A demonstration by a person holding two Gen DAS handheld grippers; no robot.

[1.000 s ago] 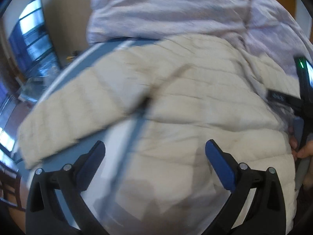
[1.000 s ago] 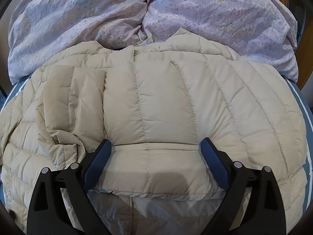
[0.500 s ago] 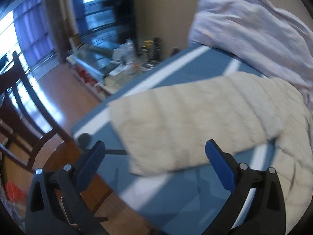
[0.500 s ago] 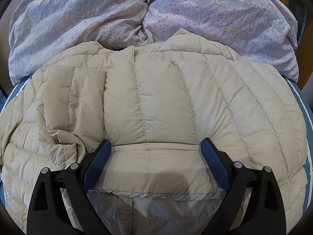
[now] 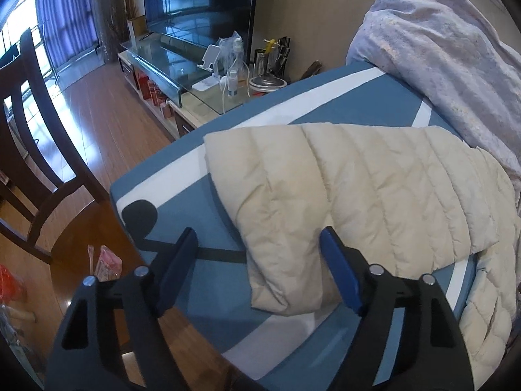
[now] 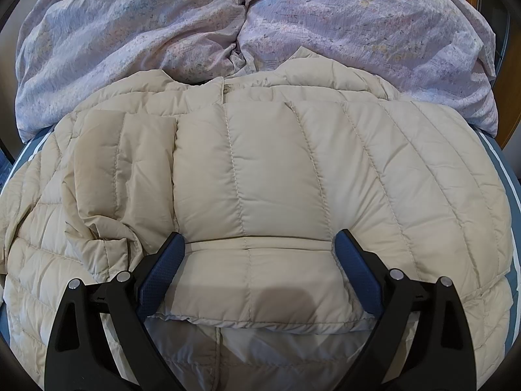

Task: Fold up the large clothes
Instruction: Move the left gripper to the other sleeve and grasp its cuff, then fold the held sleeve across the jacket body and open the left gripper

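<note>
While the cream puffer jacket [image 6: 267, 176] lies spread on the blue-and-white sheet [image 5: 342, 101] just near of the bunched lilac duvet [image 6: 162, 32], we judge the fold only partly done. In the right wrist view one sleeve [image 6: 123, 169] is already doubled in over the left of the body, and a hem flap is turned up across the near edge, showing pale lining beneath.

Our right gripper [image 6: 259, 254] stands with its jaws wide, both pads resting against that turned-up flap without pinching it, so we read it as released.

In the left wrist view the other sleeve [image 5: 325, 195] stretches out flat toward the bed's left edge, its cuff nearest us. Our left gripper [image 5: 259, 251] has just been closing, yet the jaws are still parted; the cuff sits between them, the right pad at the fabric, the left pad apart from it over bare sheet. Nothing is grasped yet.

What remains, as we judge it: catch this sleeve, lay it across the body, then double the jacket over on itself. A wooden chair [image 5: 29, 130] and a glass media stand [image 5: 162, 62] sit beyond the bed.
</note>
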